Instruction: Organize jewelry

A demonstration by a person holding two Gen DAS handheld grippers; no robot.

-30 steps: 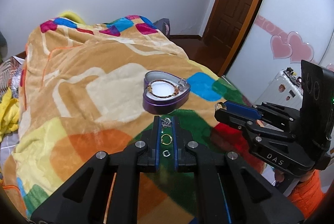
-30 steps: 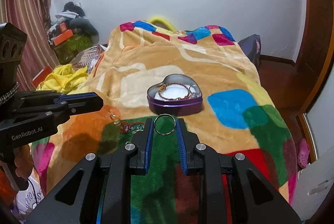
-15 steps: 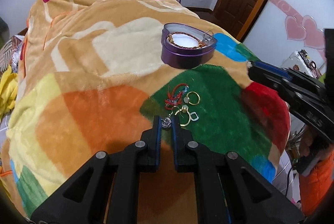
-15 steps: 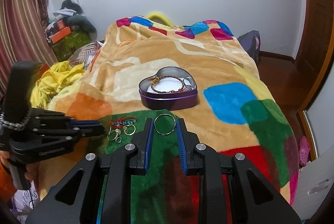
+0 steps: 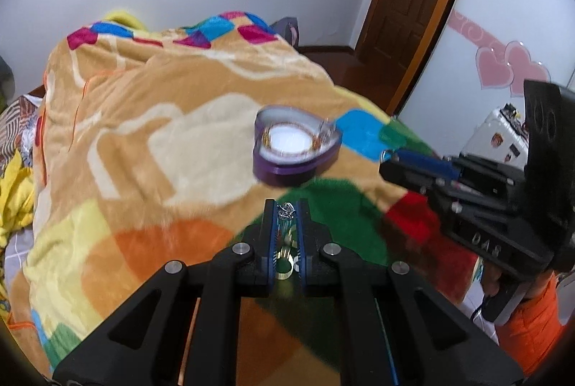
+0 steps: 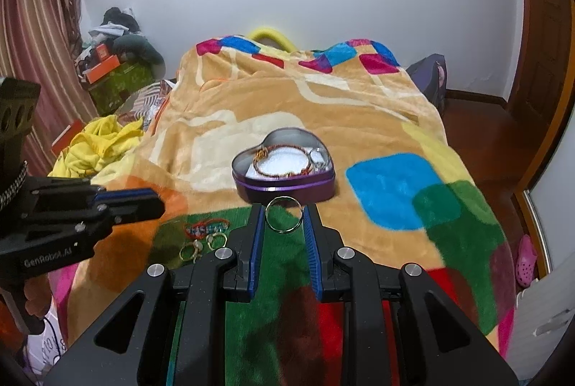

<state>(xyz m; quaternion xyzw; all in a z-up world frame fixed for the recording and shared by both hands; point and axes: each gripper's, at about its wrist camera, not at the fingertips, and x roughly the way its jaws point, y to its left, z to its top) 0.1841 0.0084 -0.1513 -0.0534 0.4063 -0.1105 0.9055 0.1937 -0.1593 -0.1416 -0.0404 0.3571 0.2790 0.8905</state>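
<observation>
Nearest us, our right gripper [image 6: 285, 217] pinches a thin metal ring [image 6: 283, 214] upright between its blue pads, hovering just short of the tin. Our left gripper [image 5: 286, 210] is clamped on a small silvery trinket [image 5: 285, 210] at its tips. On the green patch of the blanket [image 6: 388, 120] a cluster remains — a red cord bracelet [image 6: 205, 227] and a few gold rings [image 6: 202, 245]. Beyond, the purple heart-shaped tin [image 6: 284, 170] already holds a beaded bracelet [image 6: 282, 164] on its white lining. We judge the sorting partly done — two pieces in hand, several left.
</observation>
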